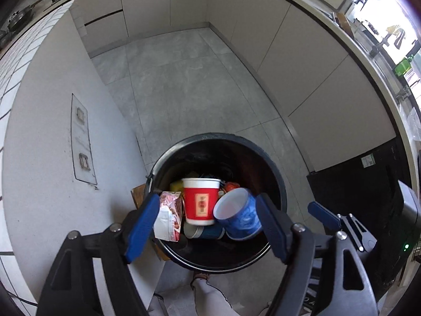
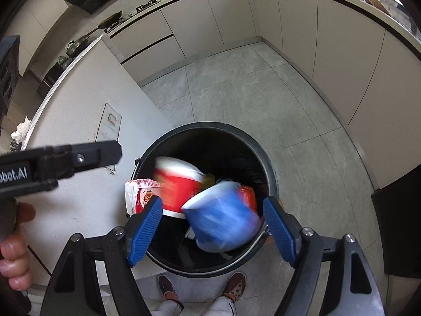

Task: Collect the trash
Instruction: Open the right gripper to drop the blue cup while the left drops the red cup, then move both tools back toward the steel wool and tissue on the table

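Blue-padded fingers of the left gripper (image 1: 208, 226) sit nearest in the left wrist view, spread wide, grasping nothing, hovering over a black trash bin (image 1: 279, 184) on the grey floor (image 1: 184, 79). Between them: a red paper cup (image 1: 201, 201) upright, a blue cup (image 1: 238, 214) tipped on its side, a red-and-white snack wrapper (image 1: 168, 216) at the left rim. More trash below, too dark to name. Right gripper's blue finger pokes in at lower right. White tabletop (image 1: 52, 158) just left of the bin.

Right wrist view: right gripper (image 2: 213, 226) also released, fingers wide apart, nothing held, above the same bin. Red cup and blue cup are motion-blurred, so likely dropping in right now. Wrapper hangs at the bin's left edge, partly over the rim. Left gripper body and the person's hand (image 2: 13, 250) at far left; shoes visible below the bin.

Risks, as judgement: wrapper may slide off the rim onto the floor; cups could bounce out; low fingers might clip the rim and tip the bin.
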